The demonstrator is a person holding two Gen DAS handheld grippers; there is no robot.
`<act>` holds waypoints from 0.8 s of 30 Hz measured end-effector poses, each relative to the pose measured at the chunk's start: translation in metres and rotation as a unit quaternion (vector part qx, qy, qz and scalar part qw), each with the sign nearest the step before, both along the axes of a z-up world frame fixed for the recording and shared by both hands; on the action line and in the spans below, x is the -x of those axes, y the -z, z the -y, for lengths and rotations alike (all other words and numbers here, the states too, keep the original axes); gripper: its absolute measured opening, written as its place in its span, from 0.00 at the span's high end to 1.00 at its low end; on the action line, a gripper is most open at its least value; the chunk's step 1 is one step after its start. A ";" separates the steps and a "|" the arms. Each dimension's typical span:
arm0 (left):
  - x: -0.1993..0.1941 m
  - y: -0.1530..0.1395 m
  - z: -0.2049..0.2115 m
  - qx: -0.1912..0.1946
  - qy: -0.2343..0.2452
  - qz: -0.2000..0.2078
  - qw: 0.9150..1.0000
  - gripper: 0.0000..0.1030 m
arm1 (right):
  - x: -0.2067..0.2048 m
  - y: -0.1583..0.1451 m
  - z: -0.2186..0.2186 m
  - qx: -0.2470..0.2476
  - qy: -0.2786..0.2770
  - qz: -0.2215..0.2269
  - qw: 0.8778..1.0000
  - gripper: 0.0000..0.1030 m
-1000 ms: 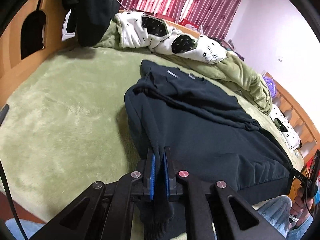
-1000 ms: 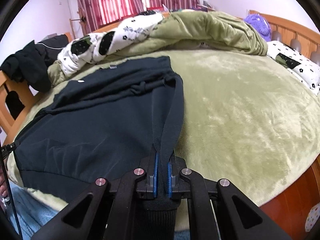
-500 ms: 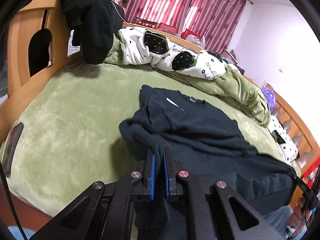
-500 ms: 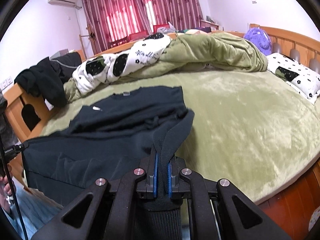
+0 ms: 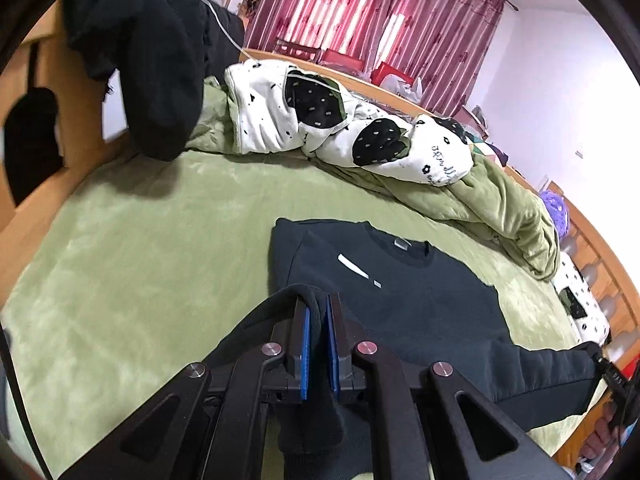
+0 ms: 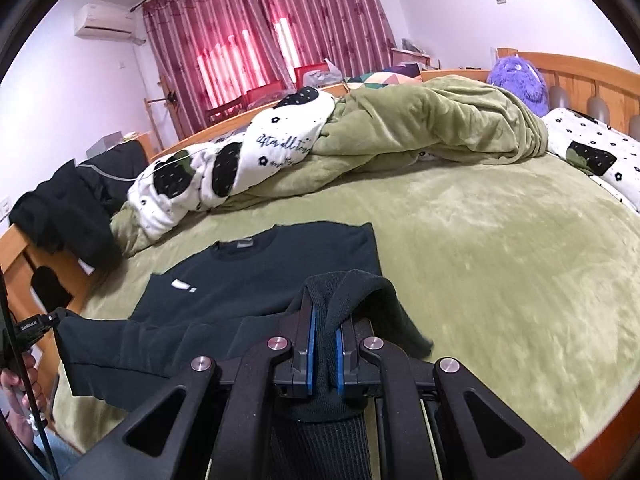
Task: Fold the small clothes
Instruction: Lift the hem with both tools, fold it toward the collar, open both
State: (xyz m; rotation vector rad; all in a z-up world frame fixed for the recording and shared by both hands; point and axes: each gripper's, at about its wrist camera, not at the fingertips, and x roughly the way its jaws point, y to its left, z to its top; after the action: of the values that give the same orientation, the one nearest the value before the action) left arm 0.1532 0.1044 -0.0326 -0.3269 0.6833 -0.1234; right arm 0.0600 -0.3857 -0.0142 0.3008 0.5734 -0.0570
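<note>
- A wooden-framed bed (image 6: 580,68) carried a plush green cover (image 6: 500,264).
- A dark sweatshirt (image 5: 400,292) lay flat on it, collar toward the far side.
- A rumpled green-and-white duvet (image 6: 400,128) lay bunched along the far edge.
- A patterned pillow (image 6: 592,152) lay by the headboard.

1. Tons of open room on the green bed cover (image 5: 132,248) to the left of the dark sweatshirt (image 5: 400,292); that side's bare all the way to the wooden footboard (image 5: 44,92).
2. The footboard walls off that edge though, and a black garment (image 5: 152,60) is draped over it, hanging down onto the bed.
3. On the other side of the sweatshirt, the cover (image 6: 500,248) is wide open too.
4. The far side is blocked: a rumpled green duvet (image 6: 420,128) with a white strawberry-print lining (image 6: 224,168) runs right across, just beyond the collar.
5. A patterned pillow (image 6: 592,152) and purple plush toy (image 6: 520,80) crowd the headboard end.
</note>
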 end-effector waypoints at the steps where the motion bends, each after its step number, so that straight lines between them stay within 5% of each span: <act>1: -0.010 0.001 0.000 0.003 0.000 -0.004 1.000 0.92 | -0.012 0.002 0.003 -0.002 0.002 -0.002 1.000 0.93; 12: -0.117 0.046 0.022 -0.047 0.007 -0.054 0.997 0.92 | -0.130 0.041 0.013 0.015 0.009 -0.044 0.999 0.93; 24: -0.144 0.087 0.017 -0.037 0.003 -0.083 0.996 0.87 | -0.191 0.108 0.019 0.031 0.027 -0.117 0.992 0.90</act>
State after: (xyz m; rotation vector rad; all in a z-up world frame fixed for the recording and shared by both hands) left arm 0.2976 0.0871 -0.1196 -0.2657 0.8506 -0.0777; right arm 0.2509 -0.4046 -0.1220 0.2505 0.7949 -0.1641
